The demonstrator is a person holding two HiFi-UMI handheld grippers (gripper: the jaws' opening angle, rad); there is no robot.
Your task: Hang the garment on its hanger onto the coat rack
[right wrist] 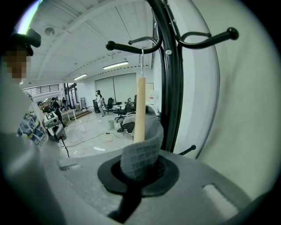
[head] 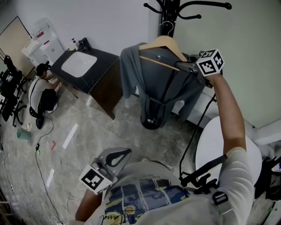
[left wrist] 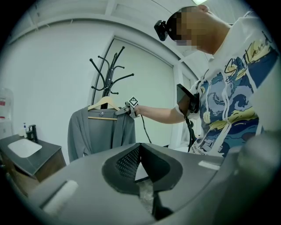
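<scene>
Clamping the garment over its hanger by the coat rack is the right tool — left tool closed, empty.

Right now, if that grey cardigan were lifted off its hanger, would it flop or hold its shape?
Probably floppy: the cardigan drapes off the wooden hanger, sleeves hanging limp. Likely light, since its knit folds easily in the right gripper.

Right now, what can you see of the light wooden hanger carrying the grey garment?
The light wooden hanger has sloping shoulders, a lower bar and a thin metal hook. It sits beside the black coat rack; the hook reaches a rack arm, resting or not I cannot tell. The grey knitted garment drapes over it, and the right gripper is shut on the garment at one end.
</scene>
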